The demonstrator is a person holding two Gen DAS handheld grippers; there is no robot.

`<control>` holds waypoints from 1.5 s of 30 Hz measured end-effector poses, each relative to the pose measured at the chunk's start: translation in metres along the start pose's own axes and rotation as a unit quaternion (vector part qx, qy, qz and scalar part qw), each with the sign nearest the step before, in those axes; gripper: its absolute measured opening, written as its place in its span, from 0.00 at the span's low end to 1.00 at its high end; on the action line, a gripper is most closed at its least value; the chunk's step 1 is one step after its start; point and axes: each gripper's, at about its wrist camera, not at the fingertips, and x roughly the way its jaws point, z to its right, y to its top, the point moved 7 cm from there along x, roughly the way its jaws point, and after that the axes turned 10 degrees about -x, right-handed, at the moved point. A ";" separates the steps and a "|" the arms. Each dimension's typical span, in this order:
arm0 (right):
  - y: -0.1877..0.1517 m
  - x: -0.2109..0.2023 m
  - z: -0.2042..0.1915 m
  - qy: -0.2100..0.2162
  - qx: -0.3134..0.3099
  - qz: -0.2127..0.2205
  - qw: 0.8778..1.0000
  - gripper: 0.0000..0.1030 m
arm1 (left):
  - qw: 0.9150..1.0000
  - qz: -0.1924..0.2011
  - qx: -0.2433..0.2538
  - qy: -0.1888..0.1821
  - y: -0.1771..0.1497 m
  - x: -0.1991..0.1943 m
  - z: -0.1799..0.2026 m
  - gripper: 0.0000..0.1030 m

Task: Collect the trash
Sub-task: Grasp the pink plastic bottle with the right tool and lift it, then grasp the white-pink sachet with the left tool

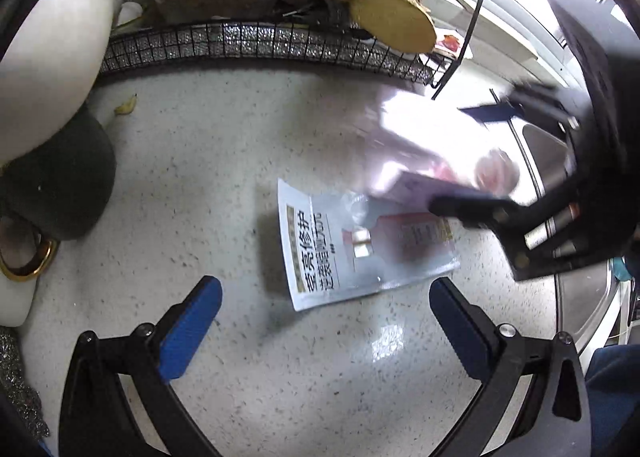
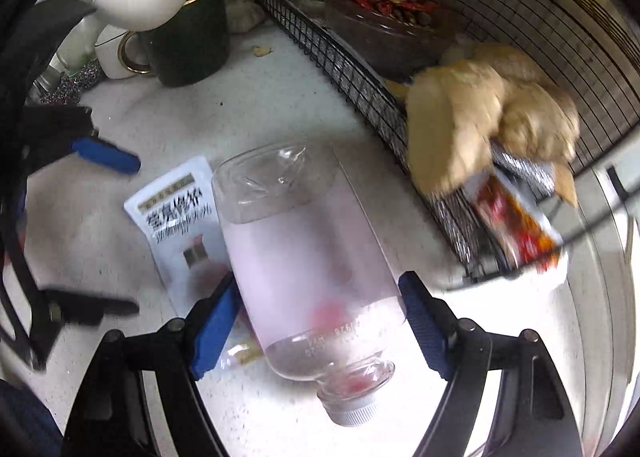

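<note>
A clear plastic bottle with a pale pink label (image 2: 308, 269) sits between the blue pads of my right gripper (image 2: 320, 321), cap toward the camera; the pads press its sides. In the left wrist view the bottle (image 1: 424, 149) is a bright blur held above the counter by that gripper (image 1: 480, 161). A flat white sachet with black Chinese print (image 1: 352, 245) lies on the speckled counter, partly under the bottle; it also shows in the right wrist view (image 2: 176, 213). My left gripper (image 1: 324, 321) is open and empty, just short of the sachet.
A black wire basket (image 1: 256, 45) holds a dish of dried chillies (image 2: 380, 5), ginger (image 2: 492, 113) and a red packet (image 2: 516, 233). A dark green mug with spoons (image 2: 188, 37) stands at the back. A steel sink (image 1: 552, 153) lies to the right.
</note>
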 end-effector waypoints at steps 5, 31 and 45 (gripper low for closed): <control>-0.032 -0.013 0.000 -0.005 0.057 -0.014 0.998 0.75 | 1.000 0.002 -0.002 0.002 0.019 0.005 -0.004 1.00; -0.106 -0.057 0.039 0.012 0.209 0.002 0.978 0.75 | 0.998 -0.004 0.053 0.034 0.015 0.034 0.050 0.03; -0.136 -0.099 0.010 -0.014 0.217 0.025 0.976 0.75 | 0.998 0.021 0.042 0.032 -0.035 -0.013 0.097 0.02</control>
